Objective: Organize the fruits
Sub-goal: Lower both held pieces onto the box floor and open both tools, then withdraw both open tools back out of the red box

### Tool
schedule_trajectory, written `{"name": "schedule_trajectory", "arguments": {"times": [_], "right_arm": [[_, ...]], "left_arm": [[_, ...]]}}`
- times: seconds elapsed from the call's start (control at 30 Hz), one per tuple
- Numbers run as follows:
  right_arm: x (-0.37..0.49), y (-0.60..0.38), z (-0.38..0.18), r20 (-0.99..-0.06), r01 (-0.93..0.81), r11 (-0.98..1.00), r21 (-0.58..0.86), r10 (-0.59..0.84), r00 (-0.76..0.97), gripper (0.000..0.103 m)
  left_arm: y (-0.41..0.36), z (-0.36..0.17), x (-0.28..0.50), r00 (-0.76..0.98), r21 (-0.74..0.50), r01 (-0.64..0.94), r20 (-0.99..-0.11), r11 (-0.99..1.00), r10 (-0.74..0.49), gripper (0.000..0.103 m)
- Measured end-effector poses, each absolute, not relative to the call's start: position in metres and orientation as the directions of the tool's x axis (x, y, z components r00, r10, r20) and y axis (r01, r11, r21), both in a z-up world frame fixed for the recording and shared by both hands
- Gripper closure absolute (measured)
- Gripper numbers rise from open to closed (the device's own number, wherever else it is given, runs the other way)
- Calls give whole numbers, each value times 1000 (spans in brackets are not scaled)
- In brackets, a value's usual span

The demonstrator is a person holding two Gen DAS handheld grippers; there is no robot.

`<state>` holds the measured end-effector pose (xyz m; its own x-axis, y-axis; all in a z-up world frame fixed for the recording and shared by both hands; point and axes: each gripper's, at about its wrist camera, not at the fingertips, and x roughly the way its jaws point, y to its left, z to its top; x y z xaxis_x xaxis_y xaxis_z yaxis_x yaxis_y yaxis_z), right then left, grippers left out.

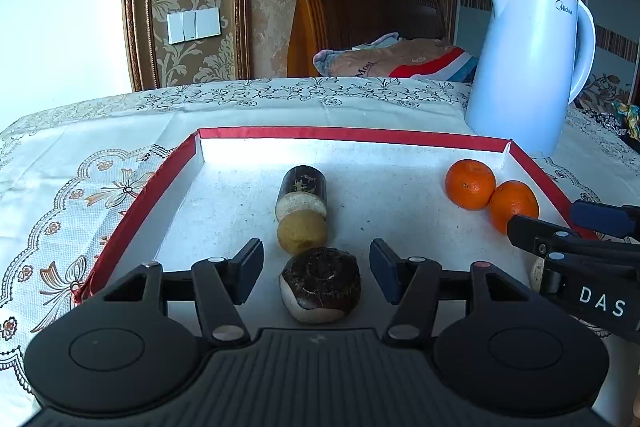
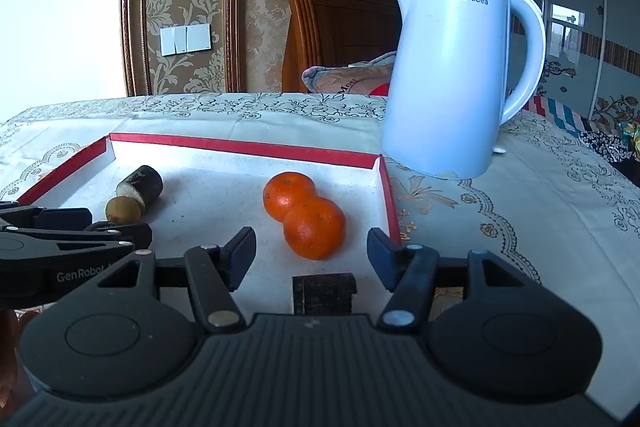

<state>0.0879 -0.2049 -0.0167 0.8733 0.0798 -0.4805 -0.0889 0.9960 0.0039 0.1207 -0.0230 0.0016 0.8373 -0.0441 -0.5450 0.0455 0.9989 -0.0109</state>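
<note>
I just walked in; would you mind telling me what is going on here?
A person is sorting fruit in a red-rimmed tray using two handheld grippers. Both the left gripper and right gripper are open and hold nothing. Two oranges touch near the tray's right wall; dark sugarcane pieces and a small yellowish fruit lie in a row.

The dark block is half hidden behind the right gripper's body; the left gripper is cut off at the picture's left edge
</note>
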Motion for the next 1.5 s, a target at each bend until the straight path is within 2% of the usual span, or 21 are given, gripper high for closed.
{"name": "schedule_trajectory", "arguments": {"times": [0.07, 0.17, 0.33, 0.43, 1.23, 1.5], "right_arm": [[87, -206, -16, -474, -82, 997, 7, 76, 877, 32], [84, -206, -15, -460, -77, 997, -2, 68, 886, 30], [79, -206, -15, -450, -77, 997, -13, 63, 891, 16], [75, -206, -14, -435, -68, 997, -21, 52, 899, 12], [66, -215, -15, -438, -67, 998, 11, 65, 897, 0], [63, -212, -16, -431, -73, 997, -1, 65, 900, 0]], "left_arm": [[-22, 2, 120, 838, -16, 46, -543, 999, -48, 45], [-21, 3, 118, 840, -21, 46, -540, 999, -51, 45], [-20, 3, 112, 845, -22, 49, -532, 999, -54, 41], [-18, 5, 109, 851, -26, 47, -522, 999, -53, 40], [-12, 8, 84, 870, -34, 37, -490, 999, -49, 40], [-14, 8, 81, 873, -23, 45, -486, 999, -50, 37]]}}
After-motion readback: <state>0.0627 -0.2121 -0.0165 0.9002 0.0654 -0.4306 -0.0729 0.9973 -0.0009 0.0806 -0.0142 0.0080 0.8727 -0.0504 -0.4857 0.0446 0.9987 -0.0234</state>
